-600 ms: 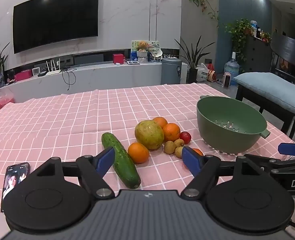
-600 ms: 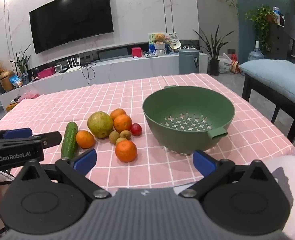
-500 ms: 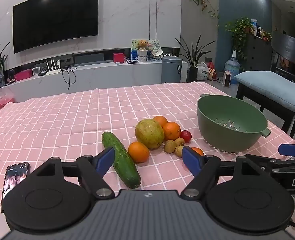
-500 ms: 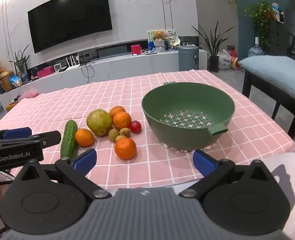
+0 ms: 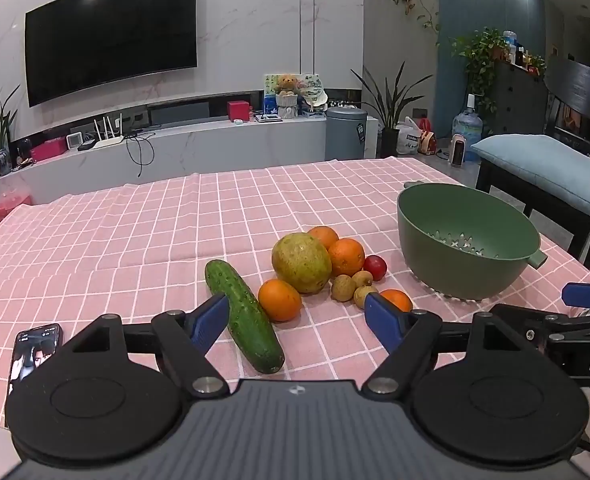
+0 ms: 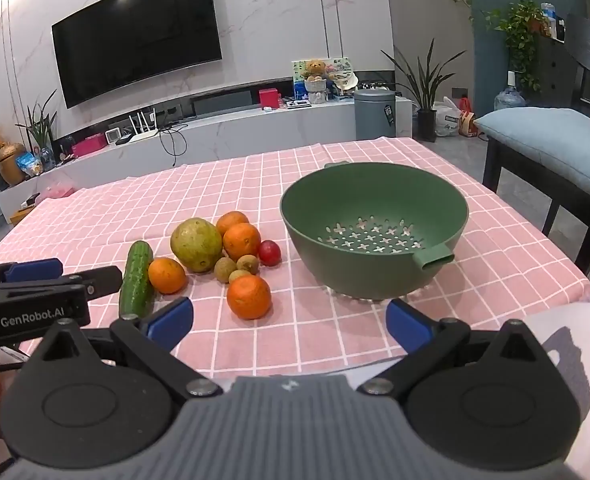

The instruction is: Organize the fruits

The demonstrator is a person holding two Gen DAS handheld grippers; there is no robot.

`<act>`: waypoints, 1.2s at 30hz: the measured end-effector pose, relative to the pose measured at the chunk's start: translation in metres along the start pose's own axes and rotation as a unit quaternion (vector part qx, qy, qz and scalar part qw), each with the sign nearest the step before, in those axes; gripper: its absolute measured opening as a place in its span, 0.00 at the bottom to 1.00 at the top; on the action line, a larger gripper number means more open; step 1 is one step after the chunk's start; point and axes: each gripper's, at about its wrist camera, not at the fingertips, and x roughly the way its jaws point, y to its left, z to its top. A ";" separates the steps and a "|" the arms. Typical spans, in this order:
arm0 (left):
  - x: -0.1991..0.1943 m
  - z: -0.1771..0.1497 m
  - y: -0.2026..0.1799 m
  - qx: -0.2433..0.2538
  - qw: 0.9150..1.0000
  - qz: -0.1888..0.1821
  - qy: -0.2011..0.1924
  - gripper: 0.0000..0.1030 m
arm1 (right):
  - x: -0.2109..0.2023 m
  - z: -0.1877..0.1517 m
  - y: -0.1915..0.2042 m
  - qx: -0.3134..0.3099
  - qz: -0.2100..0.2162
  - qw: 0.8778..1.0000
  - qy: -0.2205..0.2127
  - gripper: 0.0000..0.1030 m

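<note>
Fruits wait loose, so I lower my spread right hand-held gripper (image 6: 289, 320) squarely around the nearest orange (image 6: 249, 296), left hand-held gripper (image 5: 297, 322) spread too.

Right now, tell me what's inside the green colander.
Nothing: the green colander shows only its bare perforated bottom in the right wrist view. In the left wrist view, its near wall hides part of the floor.
</note>
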 end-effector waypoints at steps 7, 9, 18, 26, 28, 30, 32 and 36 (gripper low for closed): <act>0.000 0.000 0.000 0.000 1.000 0.001 0.000 0.88 | -0.001 -0.003 0.001 0.001 -0.002 1.000 0.000 0.96; 0.000 0.000 0.000 0.001 1.000 0.001 0.000 0.88 | -0.001 -0.003 0.001 0.001 -0.002 1.000 0.000 0.96; 0.000 0.000 -0.001 0.002 1.000 0.001 0.000 0.88 | -0.002 -0.003 0.002 -0.001 -0.005 1.000 0.002 0.96; 0.000 0.000 -0.001 0.003 1.000 0.002 0.000 0.88 | -0.002 -0.003 0.002 -0.001 -0.005 1.000 0.003 0.96; 0.000 0.000 -0.001 0.003 1.000 0.002 0.000 0.88 | -0.002 -0.003 0.002 -0.001 -0.005 1.000 0.003 0.96; 0.000 0.000 -0.001 0.003 1.000 0.002 0.000 0.88 | -0.002 -0.003 0.002 -0.002 -0.005 1.000 0.003 0.96; 0.000 0.000 -0.001 0.003 1.000 0.002 0.000 0.88 | -0.002 -0.003 0.002 -0.002 -0.005 1.000 0.003 0.96; 0.000 0.000 -0.001 0.004 1.000 0.002 0.000 0.88 | -0.002 -0.003 0.001 -0.002 -0.006 1.000 0.003 0.96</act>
